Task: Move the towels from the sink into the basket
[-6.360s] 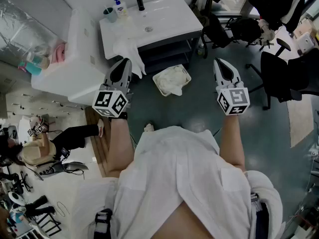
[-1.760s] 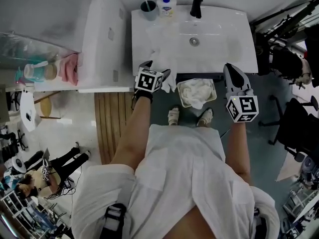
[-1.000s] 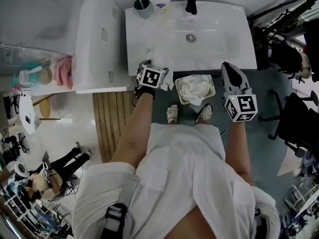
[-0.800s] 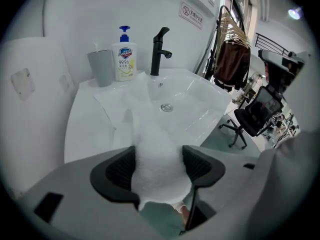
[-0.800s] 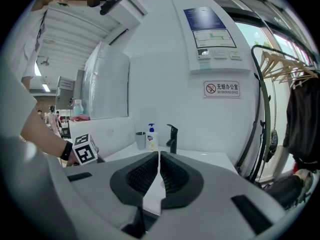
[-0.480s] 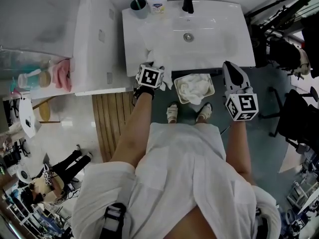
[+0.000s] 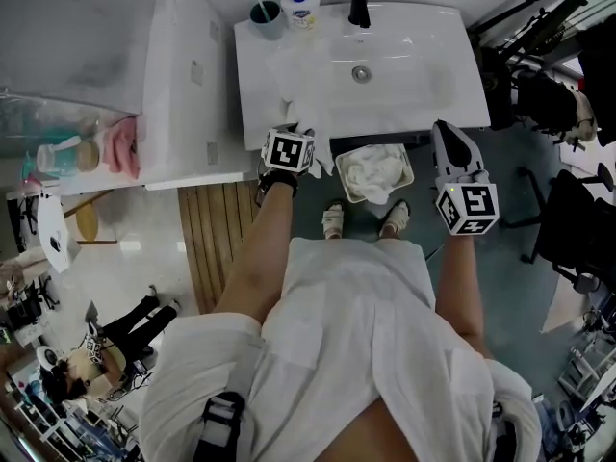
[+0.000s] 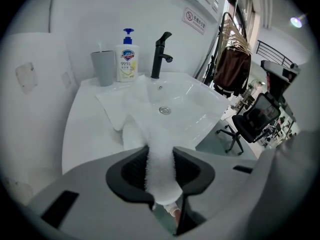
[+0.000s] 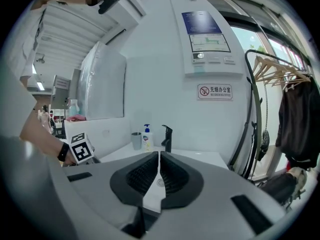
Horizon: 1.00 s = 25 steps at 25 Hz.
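A white towel (image 7: 300,96) lies over the front left part of the white sink (image 7: 423,85) and hangs off its edge. My left gripper (image 7: 302,133) is at that hanging end. In the left gripper view its jaws are closing on the towel (image 8: 150,126), and the left gripper's (image 8: 160,159) pads touch the strip on both sides. The basket (image 7: 340,168) stands on the floor below the sink front with white towels (image 7: 373,173) in it. My right gripper (image 7: 449,135) hovers right of the basket, shut and empty (image 9: 159,171).
A soap bottle (image 7: 299,6), a grey cup (image 7: 262,12) and a black faucet (image 7: 360,1) stand at the sink's back. A tall white unit (image 7: 183,75) adjoins the sink's left side. Black office chairs (image 7: 577,219) are at the right. The person's feet (image 7: 334,221) are near the basket.
Since the earliest frame the person has walked up to the sink and the left gripper has reached the towel's hanging end. Over the last second both grippers have barely moved.
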Tool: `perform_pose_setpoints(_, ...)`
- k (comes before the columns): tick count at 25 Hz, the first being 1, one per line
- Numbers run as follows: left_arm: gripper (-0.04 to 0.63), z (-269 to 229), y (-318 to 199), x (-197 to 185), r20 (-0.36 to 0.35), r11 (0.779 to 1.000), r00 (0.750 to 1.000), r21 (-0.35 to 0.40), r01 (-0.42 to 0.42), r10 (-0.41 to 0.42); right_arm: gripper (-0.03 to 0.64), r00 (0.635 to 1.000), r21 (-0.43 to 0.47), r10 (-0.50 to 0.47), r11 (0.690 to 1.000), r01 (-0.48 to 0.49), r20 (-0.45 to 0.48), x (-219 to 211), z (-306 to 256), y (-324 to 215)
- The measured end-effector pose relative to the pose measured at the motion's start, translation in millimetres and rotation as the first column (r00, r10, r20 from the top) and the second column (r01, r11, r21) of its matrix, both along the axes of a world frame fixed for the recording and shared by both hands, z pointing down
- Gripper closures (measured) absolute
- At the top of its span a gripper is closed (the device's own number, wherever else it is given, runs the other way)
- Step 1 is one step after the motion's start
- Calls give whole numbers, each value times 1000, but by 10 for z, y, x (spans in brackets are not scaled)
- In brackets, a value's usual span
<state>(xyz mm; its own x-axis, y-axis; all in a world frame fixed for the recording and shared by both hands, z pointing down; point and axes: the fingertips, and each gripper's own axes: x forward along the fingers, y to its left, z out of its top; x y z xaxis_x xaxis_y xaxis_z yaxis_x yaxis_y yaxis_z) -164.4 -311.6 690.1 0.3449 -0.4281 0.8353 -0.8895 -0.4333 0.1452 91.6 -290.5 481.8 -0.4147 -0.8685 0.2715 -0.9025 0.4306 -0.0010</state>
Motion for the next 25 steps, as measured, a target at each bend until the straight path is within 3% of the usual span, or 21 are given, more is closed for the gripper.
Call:
perform_pose_setpoints(14,483,-378,9,3,-110,993,994,121,18,-4,586,999,39,39,998,-39,15,-12,-150,92)
perform_pose_setpoints(25,485,-1054,-59,29,-165,957,985,290,3,47,586,997,92,72,993,-74,27,-5,-355,240)
